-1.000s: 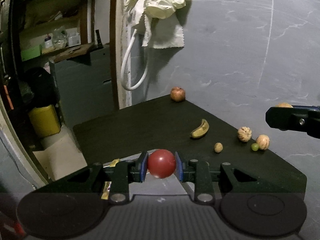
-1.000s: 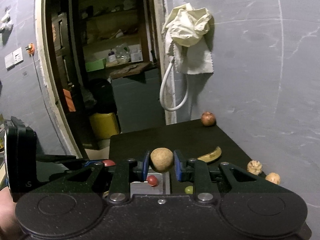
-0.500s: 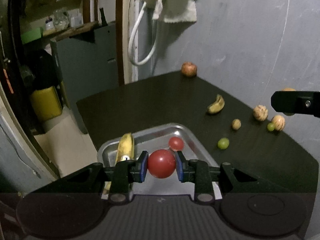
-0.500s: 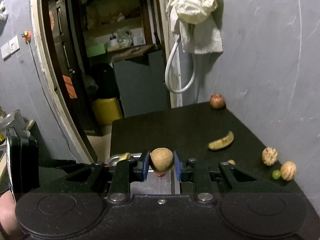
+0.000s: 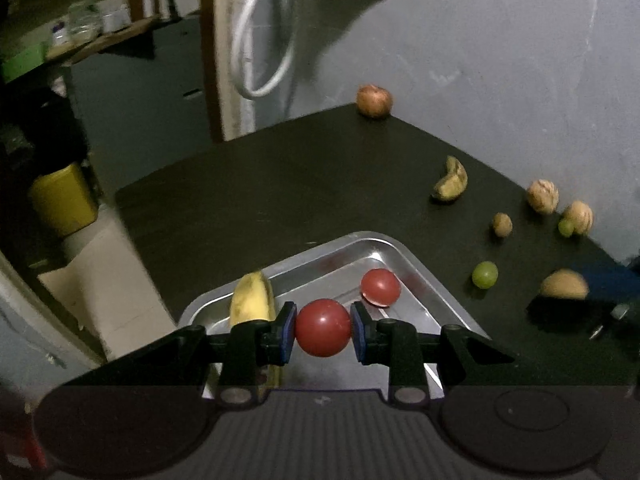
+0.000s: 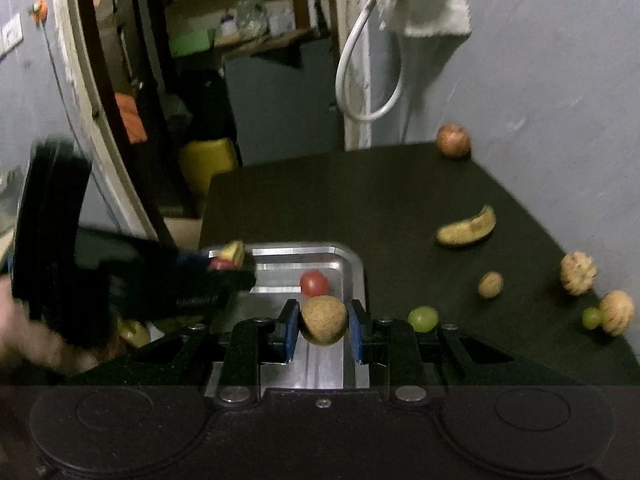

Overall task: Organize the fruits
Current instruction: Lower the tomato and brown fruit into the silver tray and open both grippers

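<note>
My left gripper (image 5: 323, 330) is shut on a red tomato (image 5: 323, 327), held over the steel tray (image 5: 420, 268). In the tray lie a banana (image 5: 252, 296) and a second red tomato (image 5: 380, 286). My right gripper (image 6: 323, 322) is shut on a round brown fruit (image 6: 323, 319) above the tray's right rim (image 6: 354, 272). The left gripper (image 6: 224, 266) shows blurred at the left of the right wrist view, and the right gripper (image 5: 568, 292) at the right edge of the left wrist view.
On the black table (image 5: 280, 184) lie a spotted banana (image 6: 466, 228), a green grape (image 6: 423, 318), a small brown nut (image 6: 490, 285), two striped pale fruits (image 6: 578, 272) with another grape (image 6: 591, 317), and a pomegranate (image 6: 453, 140) by the grey wall. A doorway opens at the left.
Both grippers have come down and tilted toward the table with their fruits still held. The tray with its banana and tomato has come into view under them.
</note>
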{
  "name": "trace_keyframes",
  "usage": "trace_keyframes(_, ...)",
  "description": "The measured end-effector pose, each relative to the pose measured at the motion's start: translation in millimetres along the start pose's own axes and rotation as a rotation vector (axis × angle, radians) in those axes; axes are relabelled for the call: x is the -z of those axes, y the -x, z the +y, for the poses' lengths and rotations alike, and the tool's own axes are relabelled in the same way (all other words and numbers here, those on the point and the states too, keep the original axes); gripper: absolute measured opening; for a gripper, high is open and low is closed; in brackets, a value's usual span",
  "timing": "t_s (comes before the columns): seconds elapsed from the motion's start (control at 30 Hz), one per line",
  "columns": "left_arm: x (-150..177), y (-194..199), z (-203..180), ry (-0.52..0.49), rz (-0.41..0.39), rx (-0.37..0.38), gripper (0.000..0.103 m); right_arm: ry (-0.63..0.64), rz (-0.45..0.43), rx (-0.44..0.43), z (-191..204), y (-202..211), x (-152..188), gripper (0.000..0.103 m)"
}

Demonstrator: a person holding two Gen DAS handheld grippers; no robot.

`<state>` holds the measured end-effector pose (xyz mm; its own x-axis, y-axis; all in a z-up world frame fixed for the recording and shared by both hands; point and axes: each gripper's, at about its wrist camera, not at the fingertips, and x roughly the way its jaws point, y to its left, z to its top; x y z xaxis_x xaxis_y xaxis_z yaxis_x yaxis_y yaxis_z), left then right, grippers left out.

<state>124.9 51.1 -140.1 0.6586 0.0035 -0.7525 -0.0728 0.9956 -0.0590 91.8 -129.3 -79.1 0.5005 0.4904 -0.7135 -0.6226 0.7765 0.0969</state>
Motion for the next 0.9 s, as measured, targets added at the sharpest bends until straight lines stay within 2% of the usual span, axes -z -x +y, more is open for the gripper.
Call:
trace_keyframes(0.23,-3,-32,5,-0.061,0.054,0.087,0.031,0.119,0.051,-0.032,8,-44,18,0.027)
trace_keyframes(0.53,-6,-55,4,-0.115,0.091,0.103,0.031,0.167,0.111,-0.040,4,-82,22,0.027)
trace_keyframes(0.9,-7,-57,4,-0.122,0.083,0.104,0.035,0.196,0.119,-0.056,7,-89,28,0.028)
